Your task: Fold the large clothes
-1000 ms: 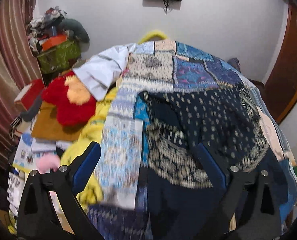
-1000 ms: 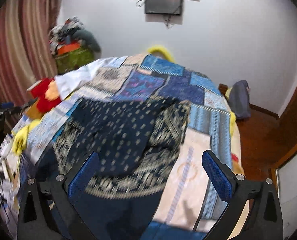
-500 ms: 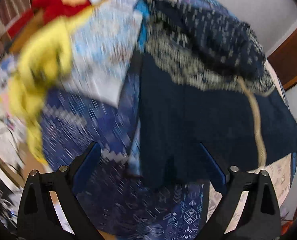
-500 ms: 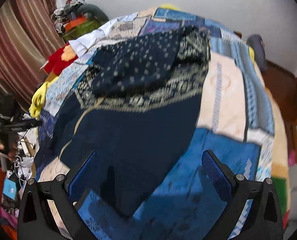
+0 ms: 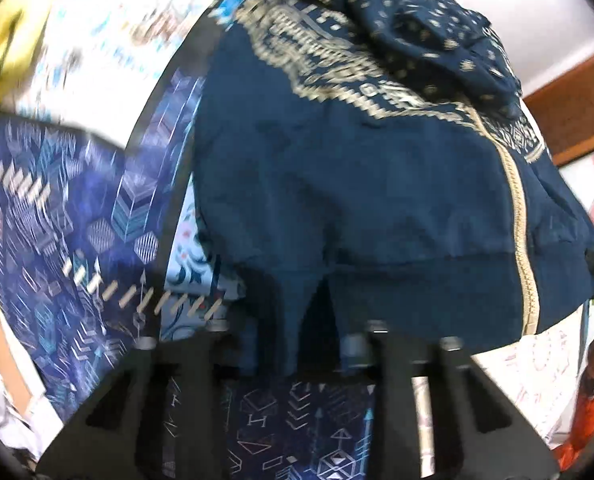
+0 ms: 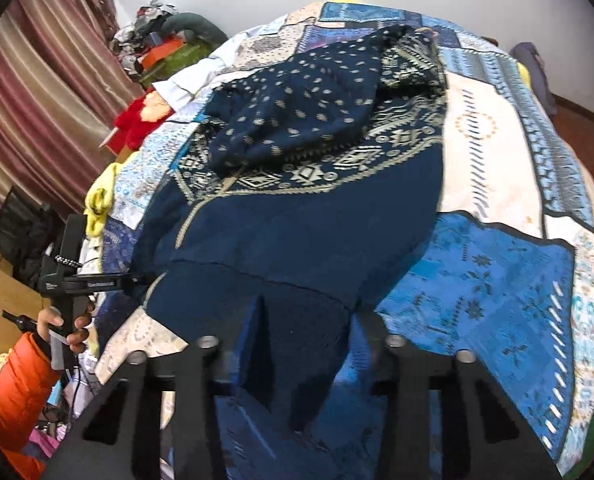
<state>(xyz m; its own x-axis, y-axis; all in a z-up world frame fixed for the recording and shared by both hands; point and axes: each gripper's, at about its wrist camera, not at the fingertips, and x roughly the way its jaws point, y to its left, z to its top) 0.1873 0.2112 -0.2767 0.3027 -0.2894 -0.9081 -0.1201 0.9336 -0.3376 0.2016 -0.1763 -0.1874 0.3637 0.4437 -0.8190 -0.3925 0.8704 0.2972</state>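
A large navy jacket (image 6: 309, 216) with a gold patterned band and a zipper lies on the patchwork bedspread (image 6: 493, 264); its top part is folded back in a heap. My right gripper (image 6: 297, 360) is shut on the jacket's bottom hem. My left gripper (image 5: 293, 344) is shut on the hem at the other corner of the jacket (image 5: 377, 184). The left gripper also shows from the side in the right wrist view (image 6: 137, 279), held by a hand in an orange sleeve.
The bedspread (image 5: 57, 220) hangs over the near bed edge. A red plush toy (image 6: 137, 120) and yellow cloth (image 6: 99, 200) lie at the bed's left side. Striped curtains (image 6: 37, 92) and clutter stand left; wooden floor at far right.
Both grippers tilted down from the far bed to the jacket's near hem, moved in, and closed on it. They were open one second and half a second ago.
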